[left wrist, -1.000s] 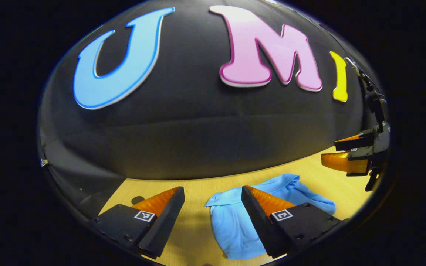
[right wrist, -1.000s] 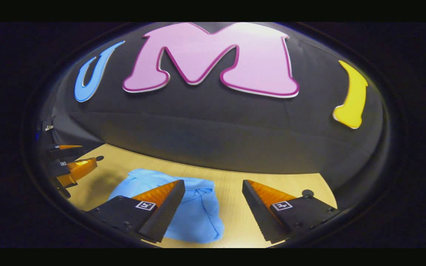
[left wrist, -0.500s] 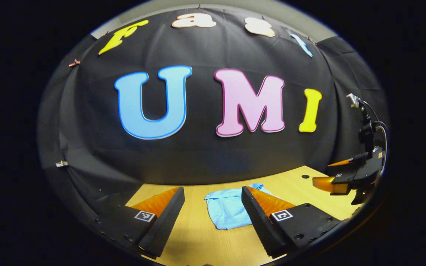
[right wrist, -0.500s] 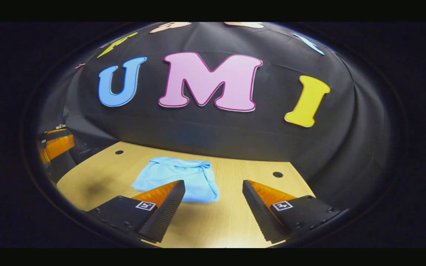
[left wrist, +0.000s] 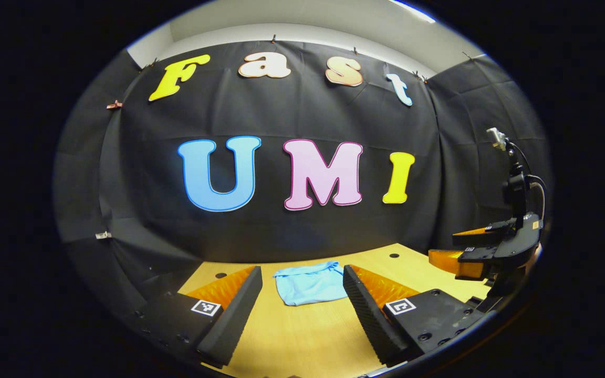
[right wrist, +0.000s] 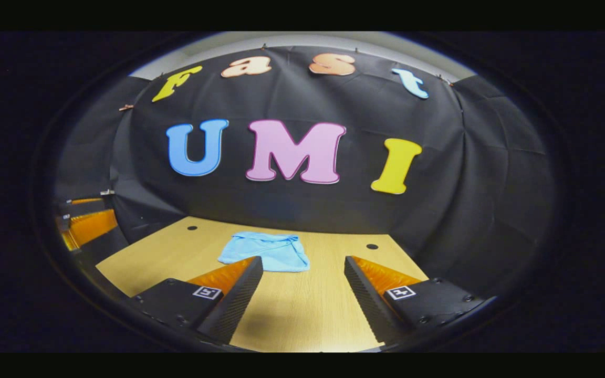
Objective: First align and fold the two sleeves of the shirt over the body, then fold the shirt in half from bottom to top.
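A light blue shirt (left wrist: 310,283) lies folded into a small flat bundle on the wooden table (left wrist: 302,336), far ahead of both grippers. It also appears in the right gripper view as the same shirt (right wrist: 266,252) near the table's middle back. My left gripper (left wrist: 302,310) is open, well short of the shirt, with nothing between its fingers. My right gripper (right wrist: 302,302) is open too, held back from the cloth and empty. The right gripper (left wrist: 470,252) also hangs at the right edge of the left gripper view, above the table.
Small round holes mark the table (right wrist: 302,315), one hole (right wrist: 372,246) at the back right and another hole (right wrist: 192,228) at the back left. The black booth wall rises behind the table. The left gripper (right wrist: 84,223) sits at the left edge of the right gripper view.
Both grippers have pulled back and up from the shirt, which now looks much smaller and farther off. The shirt stays folded on the table. Both stay open.
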`<state>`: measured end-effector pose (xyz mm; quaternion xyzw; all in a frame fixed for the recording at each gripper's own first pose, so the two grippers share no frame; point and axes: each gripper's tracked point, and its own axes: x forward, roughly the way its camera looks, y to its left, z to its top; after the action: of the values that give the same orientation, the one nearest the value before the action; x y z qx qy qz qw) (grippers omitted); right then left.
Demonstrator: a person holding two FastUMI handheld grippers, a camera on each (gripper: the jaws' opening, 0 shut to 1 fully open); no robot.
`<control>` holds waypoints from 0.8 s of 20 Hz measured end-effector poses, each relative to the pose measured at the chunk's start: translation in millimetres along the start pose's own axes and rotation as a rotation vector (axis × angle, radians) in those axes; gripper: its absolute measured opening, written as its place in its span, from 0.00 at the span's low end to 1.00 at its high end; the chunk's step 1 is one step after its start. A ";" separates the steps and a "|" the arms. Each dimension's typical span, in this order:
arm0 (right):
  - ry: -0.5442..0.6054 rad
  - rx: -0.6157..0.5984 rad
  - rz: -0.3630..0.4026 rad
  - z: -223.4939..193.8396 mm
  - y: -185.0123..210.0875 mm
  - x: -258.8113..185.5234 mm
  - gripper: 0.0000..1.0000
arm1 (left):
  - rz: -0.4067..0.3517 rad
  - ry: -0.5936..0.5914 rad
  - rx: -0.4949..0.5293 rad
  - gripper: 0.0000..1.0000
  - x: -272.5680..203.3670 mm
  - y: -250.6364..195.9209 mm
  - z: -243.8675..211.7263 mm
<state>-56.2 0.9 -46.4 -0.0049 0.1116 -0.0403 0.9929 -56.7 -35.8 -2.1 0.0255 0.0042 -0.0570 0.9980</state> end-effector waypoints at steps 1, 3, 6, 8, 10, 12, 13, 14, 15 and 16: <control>-0.013 0.004 0.002 4.5 1.5 -14.5 0.97 | 0.004 -0.001 -0.022 0.98 -9.6 -3.1 0.6; -0.036 0.017 -0.001 9.8 2.7 -37.3 0.97 | 0.019 -0.011 -0.046 0.98 -28.4 -5.4 0.7; -0.048 0.034 0.006 5.9 9.0 -67.3 0.97 | 0.001 -0.043 -0.031 0.98 -48.8 -11.4 -3.9; -0.057 0.021 0.030 0.9 17.0 -76.0 0.97 | -0.005 -0.026 -0.025 0.98 -57.6 -8.4 -15.4; -0.056 -0.011 0.037 -3.8 19.8 -83.5 0.97 | -0.008 0.016 -0.037 0.98 -61.1 -8.0 -27.3; -0.051 -0.006 0.038 -6.5 25.4 -86.2 0.97 | 0.007 0.034 -0.030 0.98 -62.8 -3.1 -29.9; -0.043 0.007 0.038 -9.9 28.3 -88.2 0.97 | 0.008 0.031 -0.027 0.98 -62.6 -4.2 -28.1; -0.035 0.019 0.040 -13.4 31.1 -88.4 0.97 | 0.007 0.028 -0.023 0.99 -62.0 -7.0 -27.7; -0.028 0.028 0.041 -16.1 32.6 -85.9 0.97 | 0.006 0.026 -0.021 0.99 -62.5 -9.1 -27.0; -0.023 0.031 0.045 -19.9 35.8 -85.3 0.97 | 0.000 0.025 -0.019 0.99 -62.9 -11.9 -27.6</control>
<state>-140.7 43.5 -47.6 0.0126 0.0996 -0.0195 0.9948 -120.7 -39.0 -29.5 0.0165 0.0172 -0.0567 0.9981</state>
